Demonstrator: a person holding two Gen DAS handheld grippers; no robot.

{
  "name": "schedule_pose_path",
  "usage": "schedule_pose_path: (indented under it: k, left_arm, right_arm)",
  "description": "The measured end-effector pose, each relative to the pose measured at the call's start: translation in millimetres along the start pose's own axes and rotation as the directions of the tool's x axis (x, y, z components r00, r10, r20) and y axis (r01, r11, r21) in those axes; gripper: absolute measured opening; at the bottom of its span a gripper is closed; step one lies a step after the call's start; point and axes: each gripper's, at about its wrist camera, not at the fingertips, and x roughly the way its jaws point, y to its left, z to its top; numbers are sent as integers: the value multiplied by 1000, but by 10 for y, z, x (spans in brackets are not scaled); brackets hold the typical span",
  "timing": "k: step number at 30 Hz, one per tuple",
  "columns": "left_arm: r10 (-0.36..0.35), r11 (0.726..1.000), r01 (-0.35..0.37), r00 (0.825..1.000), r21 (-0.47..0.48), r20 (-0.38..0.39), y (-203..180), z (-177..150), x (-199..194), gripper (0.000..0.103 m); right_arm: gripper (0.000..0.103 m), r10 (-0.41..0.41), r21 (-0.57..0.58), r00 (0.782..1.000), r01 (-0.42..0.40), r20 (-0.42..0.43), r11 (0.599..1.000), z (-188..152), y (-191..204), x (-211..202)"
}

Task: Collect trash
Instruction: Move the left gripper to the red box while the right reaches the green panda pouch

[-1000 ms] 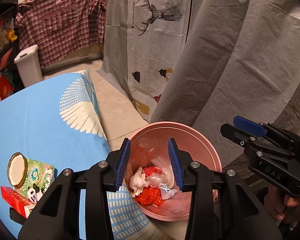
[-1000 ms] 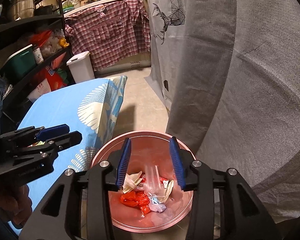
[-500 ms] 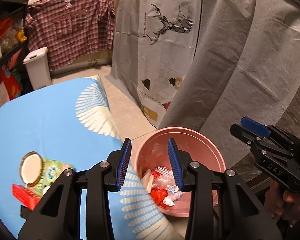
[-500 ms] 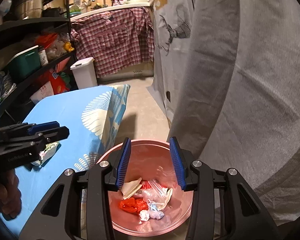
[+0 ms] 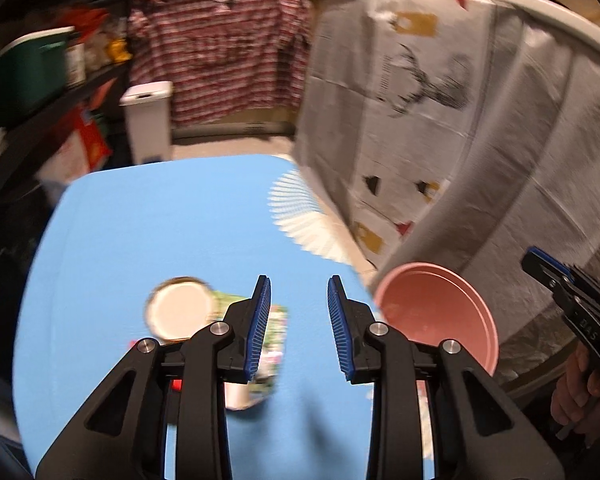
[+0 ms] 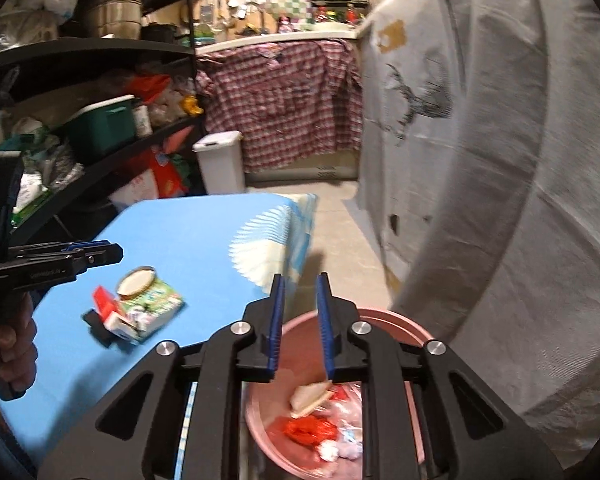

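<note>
Both grippers, left (image 5: 299, 322) and right (image 6: 300, 322), are hovering with fingers apart and empty, risking scattering the counter (image 5: 140, 240) litter pile (image 6: 136, 312).

You have two grippers, one pink bin (image 6: 384, 322), one green carton (image 6: 156, 300), one red box (image 6: 104, 300), one round lid (image 6: 136, 280).

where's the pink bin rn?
On the floor off the blue table's right edge, against the grey curtain. The pink bin is below the right gripper, trash inside.
</note>
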Motion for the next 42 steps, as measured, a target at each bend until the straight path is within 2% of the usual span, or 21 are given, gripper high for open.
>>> schedule_pose_path:
  k: [3,8,12,17,23,28,32,35,42]
  left_arm:
    - [45,998,-44,999,-54,6,289,14,-79,30]
    - [88,986,-91,996,-142,-30,668,-30,-82,30]
    - [118,976,-129,990,-173,-71,813,-123,-26,30]
    - [116,966,-138,987,-220,-109,929,-210,27,33]
    - [132,950,-168,980,-263,-148,1024,-309,118,49]
    - [122,942,-175,974,-287,-192,1058,-379,241,49]
    - [103,934,-166,973,-317,-207,1095,-389,313,49]
    - [86,927,-157,973,-341,-214,1106,-393,359,49]
    - [70,924,-154,968,-349,-242,1069,-420,469,49]
  right_arm:
    - [11,54,-14,999,-54,5,998,21,215,59]
    - [11,150,-18,988,-151,-31,988,16,540,285]
    - [11,216,-3,973,-217,-83,976,-42,767,514]
    - [11,265,-5,952,-269,-153,963,-197,1046,819]
    - [12,274,0,942,-280,-193,960,-313,1218,1067]
    - [12,301,17,922,-306,-243,952,-391,1315,1268]
    - [13,333,38,897,-337,-291,941,-455,1381,1378]
    - [21,333,63,887,-331,-320,941,-480,1375,1460]
    - [22,349,140,865,-320,-361,937,-530,1306,1628]
